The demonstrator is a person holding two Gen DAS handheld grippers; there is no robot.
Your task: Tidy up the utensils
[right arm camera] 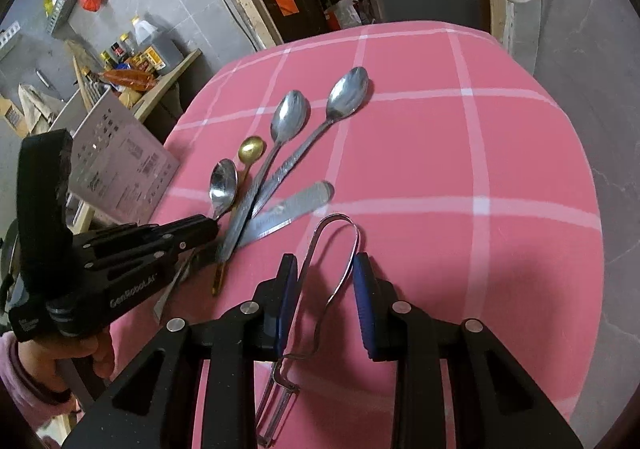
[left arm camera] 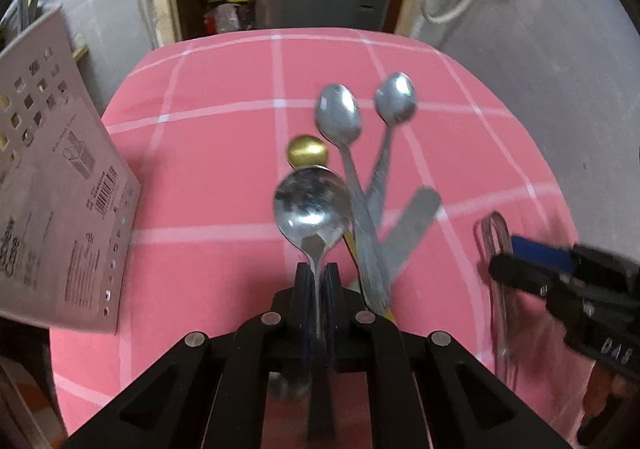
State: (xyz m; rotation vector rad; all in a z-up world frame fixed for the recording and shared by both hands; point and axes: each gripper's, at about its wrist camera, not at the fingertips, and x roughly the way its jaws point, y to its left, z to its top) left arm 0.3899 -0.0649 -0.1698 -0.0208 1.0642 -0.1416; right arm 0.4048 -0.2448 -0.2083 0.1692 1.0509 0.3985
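Spoon [left arm camera: 310, 205] clamped by neck in left gripper [left arm camera: 316, 281] jaws | right gripper [right arm camera: 325, 281] jaws pinch wire peeler [right arm camera: 320, 297] loop | other spoons [right arm camera: 288, 121] fanned on table [right arm camera: 440, 153] | step: lifting out; next likely placing each apart.

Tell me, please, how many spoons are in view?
4. One silver spoon is clamped in the left tongs. A small gold spoon lies beside it. Two longer silver spoons fan out on the pink cloth. None seem hidden.
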